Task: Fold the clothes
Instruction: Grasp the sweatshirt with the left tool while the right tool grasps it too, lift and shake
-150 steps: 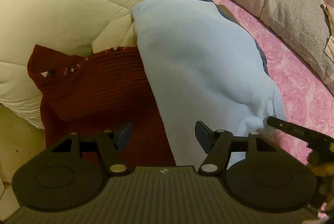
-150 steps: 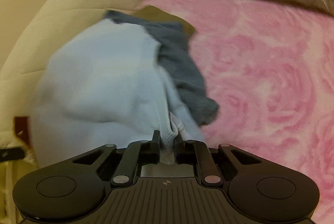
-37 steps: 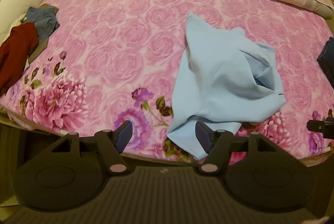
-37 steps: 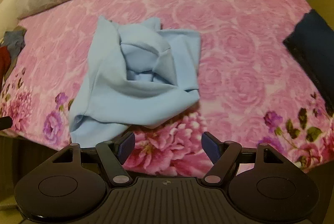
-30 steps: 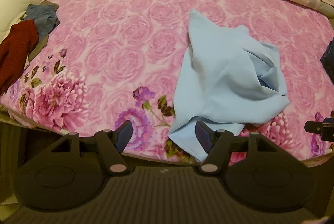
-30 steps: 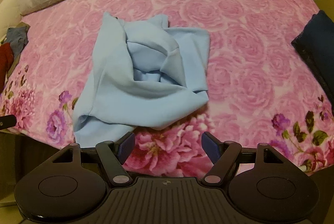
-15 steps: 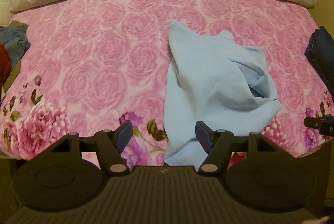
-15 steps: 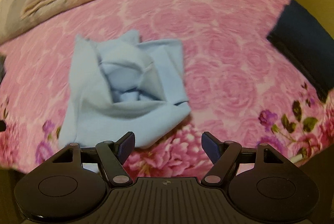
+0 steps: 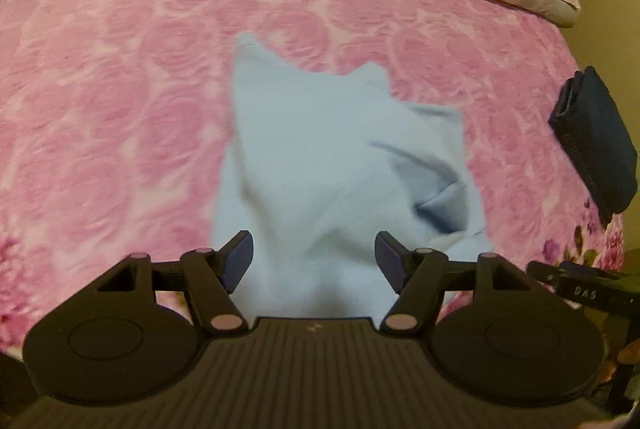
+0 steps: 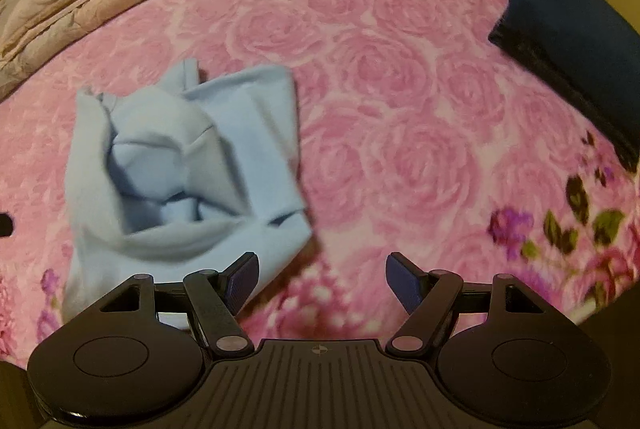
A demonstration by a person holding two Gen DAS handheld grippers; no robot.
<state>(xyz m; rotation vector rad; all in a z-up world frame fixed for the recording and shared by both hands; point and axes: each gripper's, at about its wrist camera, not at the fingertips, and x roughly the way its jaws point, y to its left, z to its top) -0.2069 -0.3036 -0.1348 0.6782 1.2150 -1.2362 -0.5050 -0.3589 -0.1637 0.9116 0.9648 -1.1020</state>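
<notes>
Two grippers hang with fingers spread and empty above a crumpled light-blue garment lying near the front edge of the pink floral bed. The left gripper is nearer, directly over its near end, while the right gripper sits off its right corner. The garment's long axis runs from the front edge toward the pillows, narrowing to a point at the far end.

Black ribbed tongs with dark blue pads.
</notes>
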